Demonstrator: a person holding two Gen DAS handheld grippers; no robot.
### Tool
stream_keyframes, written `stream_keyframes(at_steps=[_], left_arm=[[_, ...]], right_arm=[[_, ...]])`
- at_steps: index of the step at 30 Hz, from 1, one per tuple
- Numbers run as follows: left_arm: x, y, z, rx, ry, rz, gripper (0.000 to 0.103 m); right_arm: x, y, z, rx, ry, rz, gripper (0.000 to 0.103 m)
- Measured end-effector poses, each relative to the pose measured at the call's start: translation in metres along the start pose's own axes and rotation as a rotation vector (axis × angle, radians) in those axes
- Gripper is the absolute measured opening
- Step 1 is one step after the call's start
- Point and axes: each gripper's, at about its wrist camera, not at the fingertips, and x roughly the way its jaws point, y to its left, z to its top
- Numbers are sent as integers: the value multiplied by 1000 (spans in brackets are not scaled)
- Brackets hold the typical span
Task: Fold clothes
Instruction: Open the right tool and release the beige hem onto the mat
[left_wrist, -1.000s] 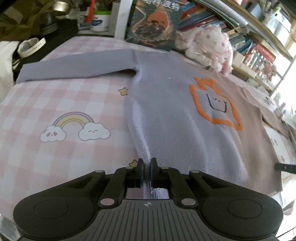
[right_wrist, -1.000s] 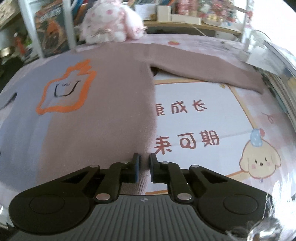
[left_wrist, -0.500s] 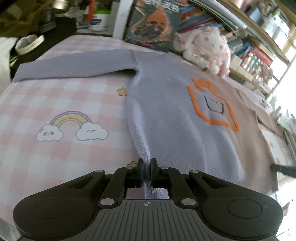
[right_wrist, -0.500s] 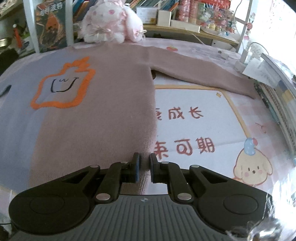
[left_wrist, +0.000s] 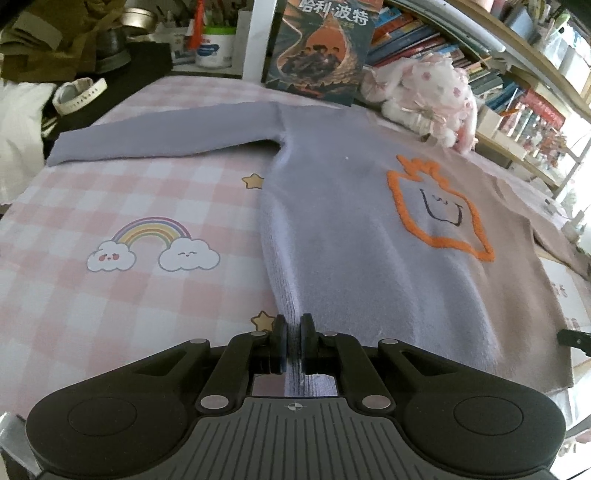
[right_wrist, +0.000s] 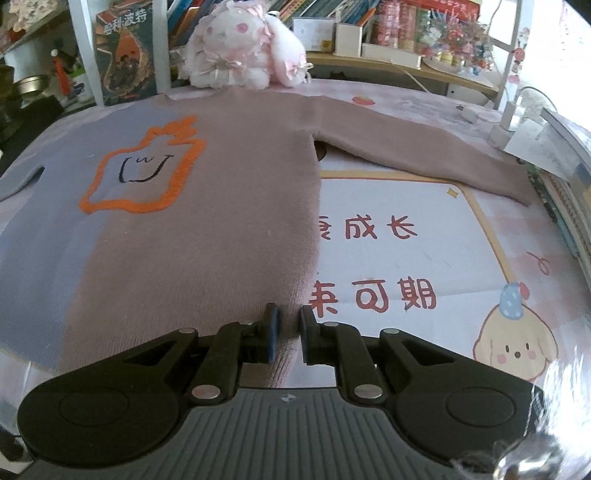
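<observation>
Two claws: both working the near hem corners of one sweater.
Sweater: fuzzy knit, half lavender, half dusty pink, lying flat face up, sleeves spreading out to both sides, ribbed hem nearest the cameras.
Motif: raised orange outline with a small black stitched face inside, sitting on the chest.
Counter: wearing a pink-and-white check cloth with a rainbow print, stars, red characters and a puppy print.
Room: plush rabbit sitting just past the collar, a poster book leaning beside it, shelves of books running behind.
Left claw: nearly closed, pinching the lavender hem corner.
Right claw: narrow gap, pink hem edge sitting between the pads, gripping it.
</observation>
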Motion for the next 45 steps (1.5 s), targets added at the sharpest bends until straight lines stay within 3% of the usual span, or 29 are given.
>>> stream_keyframes(at_steps=[10,18,20,22,23,28,32,35,45], left_arm=[[-4,-11,-6,3,-10,76,12],[-30,-25,-17,-36,-84,142,15],[-36,-28,-19,-51,-99,159,19],[-43,-33,-20,-54,-116,176,31],[-46,-37,-21,-49,-129,181,38],[-46,-53,-24,23,-151,177,54],[-43,-65,-27,80,-169,167,72],[-41,-74,-30,147,-176,137,78],[-26,-53,-12,323,-178,27,81]], right_arm=[[-2,-10,-4,-10,-10,57,13],[-6,-9,-14,2,-38,53,22],[-8,-8,-15,15,-36,36,40],[-15,-5,-16,11,-46,36,48],[-19,-2,-16,-4,-61,39,55],[-40,18,-21,-101,-161,38,86],[-39,29,-23,-139,-162,34,88],[-39,35,-23,-147,-162,23,89],[-41,68,-19,-37,-160,-81,92]])
